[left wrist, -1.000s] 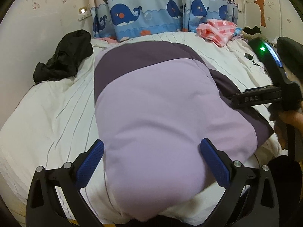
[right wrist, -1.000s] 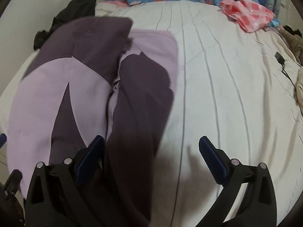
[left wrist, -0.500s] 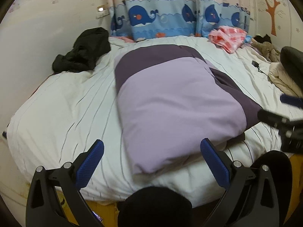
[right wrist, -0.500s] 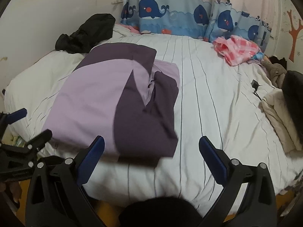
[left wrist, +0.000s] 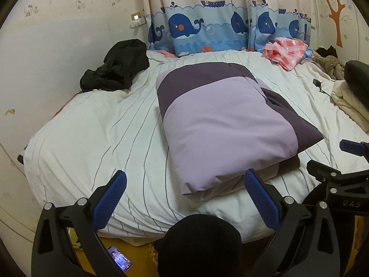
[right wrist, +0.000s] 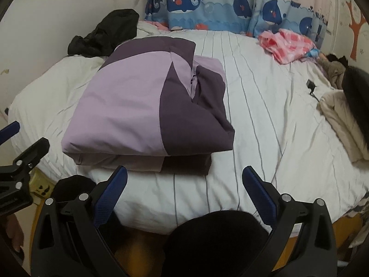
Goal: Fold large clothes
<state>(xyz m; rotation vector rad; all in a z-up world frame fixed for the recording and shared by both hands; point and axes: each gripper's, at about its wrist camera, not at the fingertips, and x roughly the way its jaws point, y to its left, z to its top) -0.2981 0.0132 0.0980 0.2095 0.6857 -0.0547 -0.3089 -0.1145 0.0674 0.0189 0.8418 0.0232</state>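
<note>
The jacket [right wrist: 143, 113] lies folded into a thick block on the bed [right wrist: 265, 115], near the front edge and left of centre, pale purple on top with a dark purple band on its right side. In the right wrist view its front edge shows stacked layers, and a dark flap sticks out at the lower right corner. Judging by that, your fold looks about finished, so the step in hand is to check and tidy. If you touch it again, nip only that loose dark corner and tuck it under, pressing down gently so the puffy layers don't spring open. Keep clear of the zip line near the top right.

Your left gripper [left wrist: 182, 198] is spread wide and empty, held back off the front of the bed, with the jacket ahead and slightly right of it, not touching. Your right gripper [right wrist: 184, 184] is also wide open and holding nothing, with the jacket ahead and to its left, apart from both fingers.

Further back lie a black garment [left wrist: 115, 67] by the wall and a pink checked cloth [left wrist: 286, 50] below the curtain [left wrist: 207, 30].
</note>
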